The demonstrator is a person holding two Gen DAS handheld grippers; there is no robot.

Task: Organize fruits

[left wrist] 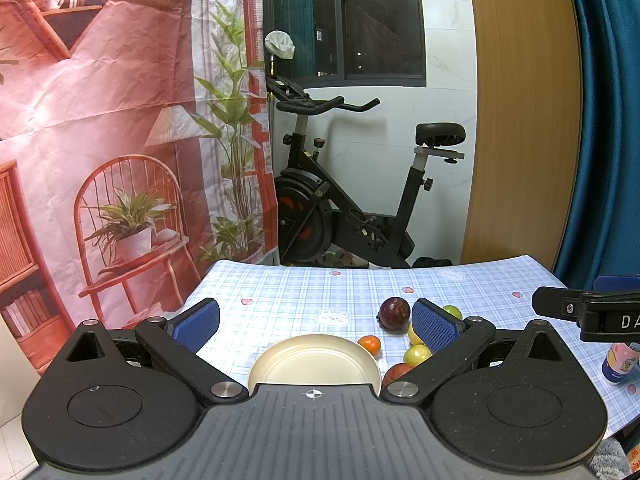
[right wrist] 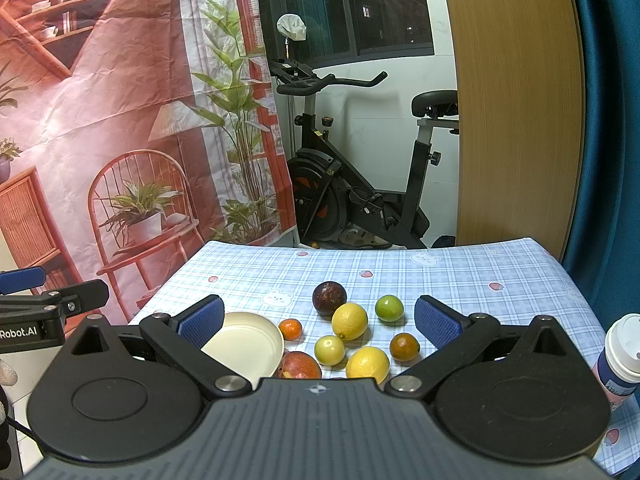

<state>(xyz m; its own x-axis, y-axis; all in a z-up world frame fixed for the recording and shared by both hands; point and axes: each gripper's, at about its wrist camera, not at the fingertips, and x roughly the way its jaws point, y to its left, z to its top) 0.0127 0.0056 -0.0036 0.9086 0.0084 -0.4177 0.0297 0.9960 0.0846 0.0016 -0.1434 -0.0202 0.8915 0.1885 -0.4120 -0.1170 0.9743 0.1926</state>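
A cream plate (right wrist: pixel 256 344) lies on the checked tablecloth, with nothing on it. To its right are loose fruits: a dark purple fruit (right wrist: pixel 329 298), two lemons (right wrist: pixel 350 321) (right wrist: pixel 367 364), a lime (right wrist: pixel 389 308), a small pale green fruit (right wrist: pixel 329 350), a small orange (right wrist: pixel 289 329), a dark orange fruit (right wrist: pixel 404 347) and a red fruit (right wrist: pixel 299 366). My right gripper (right wrist: pixel 318 320) is open above the fruits. My left gripper (left wrist: pixel 316 326) is open above the plate (left wrist: pixel 314 360), with the purple fruit (left wrist: pixel 394 312) and small orange (left wrist: pixel 369 344) to the right.
A white-lidded bottle (right wrist: pixel 622 354) stands at the table's right edge. Behind the table (right wrist: pixel 460 276) are an exercise bike (right wrist: pixel 360 184), a printed backdrop (right wrist: pixel 120 120) at left, a wooden panel (right wrist: pixel 516 100) and a blue curtain (right wrist: pixel 612 120) at right.
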